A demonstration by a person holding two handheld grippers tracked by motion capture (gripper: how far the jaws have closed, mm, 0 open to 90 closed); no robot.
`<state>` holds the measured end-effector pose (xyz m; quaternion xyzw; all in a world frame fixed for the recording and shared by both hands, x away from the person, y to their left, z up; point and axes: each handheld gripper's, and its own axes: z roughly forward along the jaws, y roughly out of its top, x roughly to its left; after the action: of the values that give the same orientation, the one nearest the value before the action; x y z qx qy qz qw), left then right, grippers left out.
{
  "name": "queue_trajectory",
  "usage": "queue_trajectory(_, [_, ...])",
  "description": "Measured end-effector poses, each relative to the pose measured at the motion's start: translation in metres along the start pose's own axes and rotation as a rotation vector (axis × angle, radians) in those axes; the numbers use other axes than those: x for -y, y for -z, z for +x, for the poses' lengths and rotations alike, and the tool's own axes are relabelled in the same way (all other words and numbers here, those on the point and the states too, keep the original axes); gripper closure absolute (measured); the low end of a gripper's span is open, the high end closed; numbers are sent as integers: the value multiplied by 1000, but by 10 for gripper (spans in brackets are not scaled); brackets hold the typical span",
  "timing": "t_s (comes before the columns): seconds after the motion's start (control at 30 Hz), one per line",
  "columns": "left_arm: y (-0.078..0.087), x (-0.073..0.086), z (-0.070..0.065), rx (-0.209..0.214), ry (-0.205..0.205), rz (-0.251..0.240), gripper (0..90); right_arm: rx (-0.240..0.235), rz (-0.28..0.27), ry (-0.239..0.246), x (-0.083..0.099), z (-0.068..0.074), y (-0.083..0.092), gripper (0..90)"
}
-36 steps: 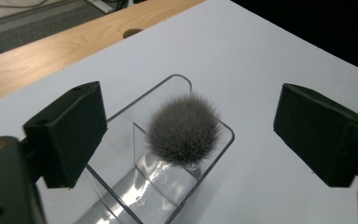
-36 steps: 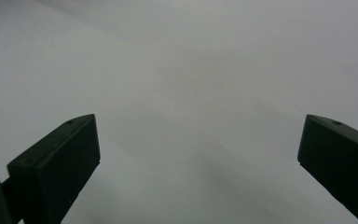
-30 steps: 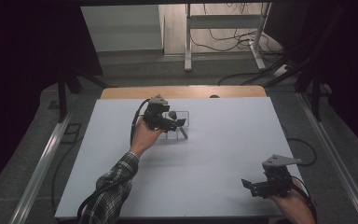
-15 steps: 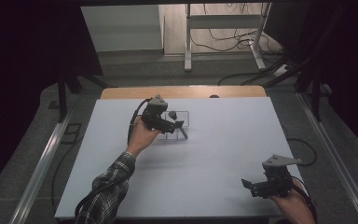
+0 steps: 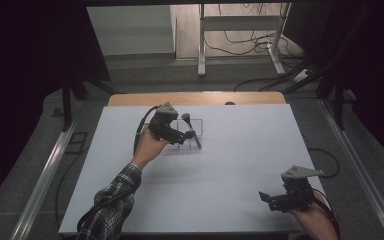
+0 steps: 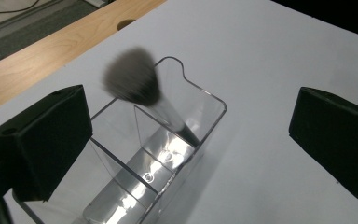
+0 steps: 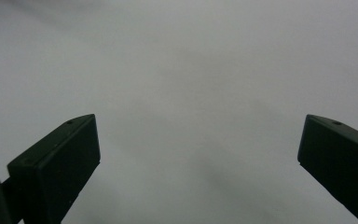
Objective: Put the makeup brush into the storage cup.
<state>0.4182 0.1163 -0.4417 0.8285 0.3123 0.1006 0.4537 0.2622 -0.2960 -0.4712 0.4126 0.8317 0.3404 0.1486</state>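
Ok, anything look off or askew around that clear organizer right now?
Nothing damaged or spilled. The grey fluffy makeup brush leans diagonally in an end compartment of the clear acrylic organizer, head past the rim.

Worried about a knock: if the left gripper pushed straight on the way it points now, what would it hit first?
Probably the clear acrylic organizer, which sits right between the open jaws of the left gripper, with the makeup brush leaning in its far compartment. Depth is uncertain.
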Motion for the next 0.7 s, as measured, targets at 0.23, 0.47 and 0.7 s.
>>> queue_trajectory(0.23, [6, 4, 1, -3, -3, 10, 0, 0, 2, 0, 0, 0, 0, 0])
queue_trajectory(0.47, [12, 6, 1, 4, 1, 6, 0, 0, 4, 3, 0, 0, 0, 0])
queue_trajectory(0.7, [19, 8, -1, 10, -2, 1, 0, 2, 3, 4, 0, 1, 0, 0])
